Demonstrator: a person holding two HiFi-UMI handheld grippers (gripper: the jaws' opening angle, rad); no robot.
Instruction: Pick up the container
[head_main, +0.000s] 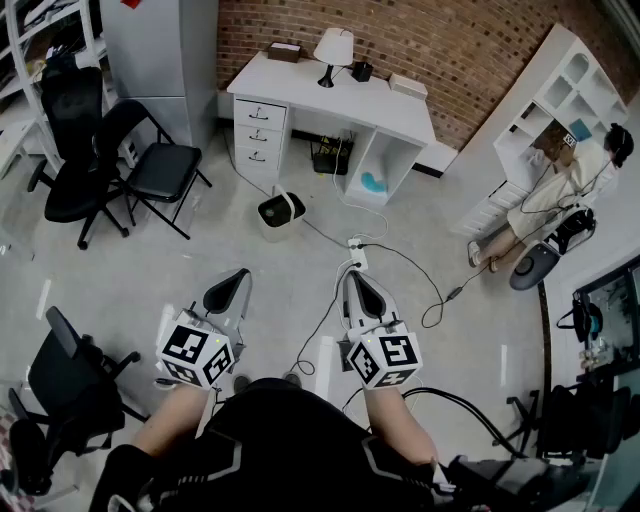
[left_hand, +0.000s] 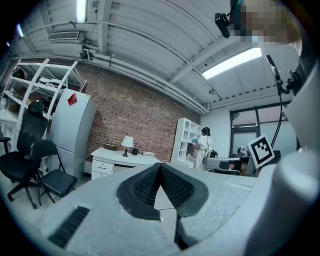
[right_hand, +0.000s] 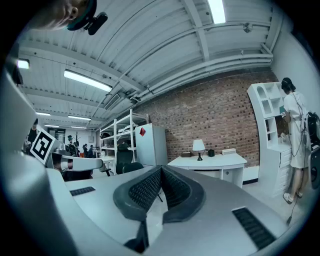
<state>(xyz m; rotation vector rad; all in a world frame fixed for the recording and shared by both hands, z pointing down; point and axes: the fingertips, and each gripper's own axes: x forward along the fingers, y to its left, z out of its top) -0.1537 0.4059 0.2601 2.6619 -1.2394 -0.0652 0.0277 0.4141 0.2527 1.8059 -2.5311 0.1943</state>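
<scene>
At lower left of the head view, the left gripper (head_main: 238, 278) has its jaws pressed together on nothing. The container (head_main: 281, 210), a small white bin with a dark inside, stands on the floor above centre, ahead of both tools and well apart from them. It looks slightly nearer the left one and has no clear long axis. The right gripper (head_main: 355, 280) is likewise closed and empty.

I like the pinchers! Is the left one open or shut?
Shut. In its own view the left gripper has its two black pads meeting at the tips, with nothing between them.
</scene>
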